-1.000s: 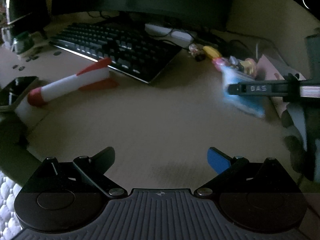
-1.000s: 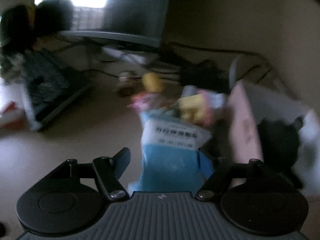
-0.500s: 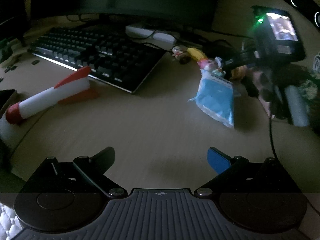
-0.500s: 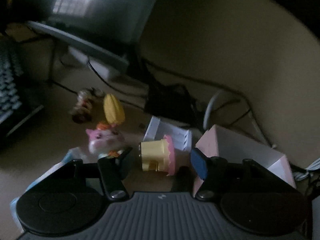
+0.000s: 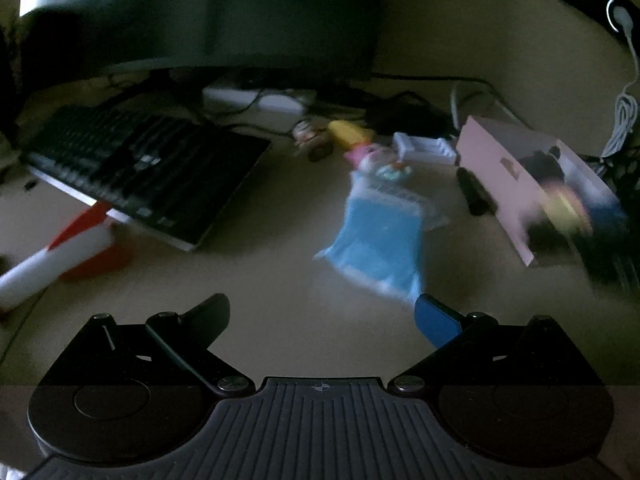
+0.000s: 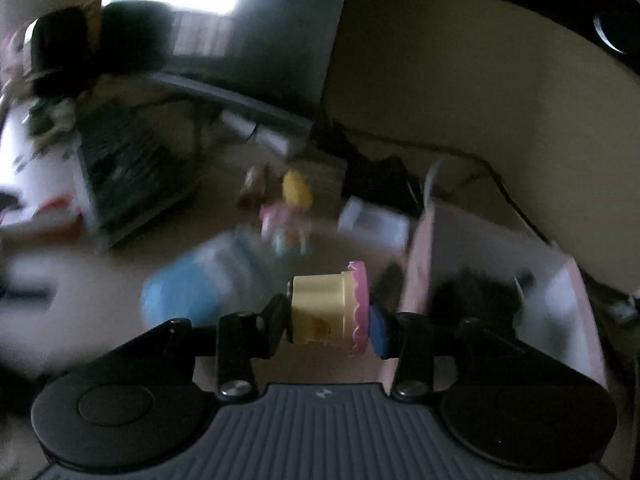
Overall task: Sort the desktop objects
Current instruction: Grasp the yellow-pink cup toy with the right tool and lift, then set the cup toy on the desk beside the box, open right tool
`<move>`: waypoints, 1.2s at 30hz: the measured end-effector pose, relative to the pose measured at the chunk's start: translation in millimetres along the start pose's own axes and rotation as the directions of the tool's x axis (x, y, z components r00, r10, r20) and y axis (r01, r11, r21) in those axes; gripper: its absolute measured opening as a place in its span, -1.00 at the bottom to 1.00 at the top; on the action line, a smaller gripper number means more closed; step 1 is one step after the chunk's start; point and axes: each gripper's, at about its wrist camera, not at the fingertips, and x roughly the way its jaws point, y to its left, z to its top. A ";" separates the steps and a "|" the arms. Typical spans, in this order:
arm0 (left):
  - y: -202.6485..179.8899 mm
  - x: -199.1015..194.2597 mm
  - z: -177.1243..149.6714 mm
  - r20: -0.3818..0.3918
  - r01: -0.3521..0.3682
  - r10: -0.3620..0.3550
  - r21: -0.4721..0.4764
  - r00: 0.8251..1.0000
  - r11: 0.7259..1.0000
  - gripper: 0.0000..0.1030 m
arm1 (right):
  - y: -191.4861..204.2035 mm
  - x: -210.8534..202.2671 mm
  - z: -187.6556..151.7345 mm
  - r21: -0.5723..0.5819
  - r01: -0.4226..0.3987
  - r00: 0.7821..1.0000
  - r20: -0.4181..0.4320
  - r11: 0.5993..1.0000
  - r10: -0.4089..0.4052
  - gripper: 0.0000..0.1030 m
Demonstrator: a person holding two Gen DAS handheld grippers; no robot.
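My right gripper [image 6: 329, 318] has its jaws closing, and its pads press on the two ends of a yellow toy cake with a pink frill [image 6: 320, 308]. The toy hangs above the desk, left of an open pink box [image 6: 484, 264]. A blue packet [image 6: 188, 292] lies on the desk below and to the left. In the left wrist view my left gripper [image 5: 320, 307] is open over bare desk with nothing between its fingers. The blue packet [image 5: 380, 244] lies just ahead of its blue fingertip, and the pink box [image 5: 500, 172] stands at the right.
A black keyboard [image 5: 148, 168] lies at the left under a dark monitor [image 5: 240, 20]. A red and white toy rocket [image 5: 52, 260] rests at the far left. A pink figure [image 5: 372, 158], a yellow toy [image 5: 350, 132] and a small brown figure [image 5: 310, 142] sit behind the packet. Cables run along the back.
The right gripper moved from over the blue packet to the yellow and pink toy, closed on it and lifted it. The left gripper's view swung right, towards the pink box.
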 end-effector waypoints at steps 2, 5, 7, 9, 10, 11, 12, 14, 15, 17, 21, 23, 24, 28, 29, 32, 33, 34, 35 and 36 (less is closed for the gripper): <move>-11.1 2.2 5.6 0.011 0.009 -0.009 -0.008 1.000 1.000 0.97 | -4.8 -10.5 -30.2 -0.098 0.043 0.999 -0.029 0.994 -0.046 -0.17; -26.3 0.6 5.8 0.017 0.024 -0.024 -0.017 1.000 1.000 0.97 | -17.0 -18.5 -65.3 -0.213 0.171 0.982 -0.048 0.962 -0.185 -0.19; -36.3 -0.2 2.0 0.011 0.023 -0.023 -0.010 1.000 1.000 0.97 | -27.1 -16.4 -76.6 -0.241 0.243 0.965 -0.043 0.940 -0.261 -0.19; -44.3 0.1 -2.6 -0.001 0.018 -0.018 -0.005 1.000 1.000 0.97 | -27.6 -11.3 -84.3 -0.304 0.339 0.935 0.008 0.890 -0.353 -0.19; -48.5 0.7 -5.1 -0.008 0.016 -0.016 -0.002 1.000 1.000 0.97 | -24.3 -7.0 -87.8 -0.351 0.386 0.917 0.040 0.853 -0.398 -0.19; -52.4 1.3 -7.4 -0.016 0.013 -0.013 0.003 1.000 1.000 0.97 | -19.2 -3.1 -91.2 -0.380 0.419 0.902 0.072 0.825 -0.425 -0.19; -55.5 1.7 -8.9 -0.022 0.010 -0.010 0.009 1.000 1.000 0.97 | -15.0 -0.5 -93.6 -0.395 0.428 0.899 0.095 0.813 -0.427 -0.16; -61.9 2.2 -10.3 -0.029 0.002 -0.001 0.022 1.000 1.000 0.97 | -7.2 -4.5 -95.2 -0.375 0.373 0.927 0.106 0.849 -0.361 0.09; -63.9 1.6 -10.4 -0.029 0.000 0.001 0.027 1.000 1.000 0.97 | -5.2 -9.7 -94.9 -0.351 0.317 0.948 0.101 0.881 -0.301 0.11; -71.0 2.0 -7.8 -0.026 -0.005 0.006 0.039 1.000 0.999 0.97 | -5.6 -21.5 -94.1 -0.294 0.228 0.973 0.109 0.928 -0.205 0.11; -93.4 5.0 3.9 -0.003 0.017 -0.017 0.067 1.000 0.998 0.97 | -18.7 -49.4 -100.4 -0.171 0.151 0.981 0.147 0.974 -0.127 0.24; -112.8 8.2 11.1 0.014 0.051 -0.053 0.105 0.998 0.993 0.97 | -32.4 -64.0 -106.7 -0.102 0.157 0.977 0.159 0.982 -0.140 0.36; -124.1 11.0 14.0 0.021 0.071 -0.075 0.134 0.997 0.988 0.97 | -39.5 -70.6 -111.3 -0.069 0.170 0.975 0.158 0.983 -0.158 0.49; -168.9 34.0 21.5 0.029 0.094 -0.106 0.272 0.994 0.958 0.97 | -62.2 -77.3 -128.5 0.025 0.221 0.967 0.124 0.975 -0.222 0.71; -176.4 39.9 22.0 0.029 0.082 -0.094 0.294 0.995 0.952 0.97 | -67.4 -78.9 -133.6 0.049 0.227 0.967 0.108 0.973 -0.231 0.74; -181.4 51.1 25.6 0.047 0.018 -0.035 0.318 0.998 0.948 0.97 | -80.0 -85.3 -149.2 0.125 0.231 0.967 0.078 0.965 -0.242 0.93; -178.5 53.4 27.7 0.048 0.000 -0.016 0.317 0.999 0.948 0.99 | -83.9 -85.5 -152.3 0.150 0.231 0.967 0.073 0.961 -0.244 0.99; -172.5 54.3 29.3 0.050 -0.011 -0.005 0.309 0.999 0.951 0.99 | -86.9 -86.7 -155.6 0.174 0.228 0.968 0.067 0.958 -0.243 1.00; -167.9 54.1 30.2 0.049 -0.020 0.005 0.305 0.999 0.952 0.99 | -89.0 -87.5 -158.8 0.193 0.224 0.969 0.060 0.955 -0.239 1.00; -162.8 53.3 29.9 0.046 -0.027 0.014 0.303 0.999 0.953 0.99 | -91.5 -86.2 -161.0 0.211 0.218 0.971 0.051 0.953 -0.233 1.00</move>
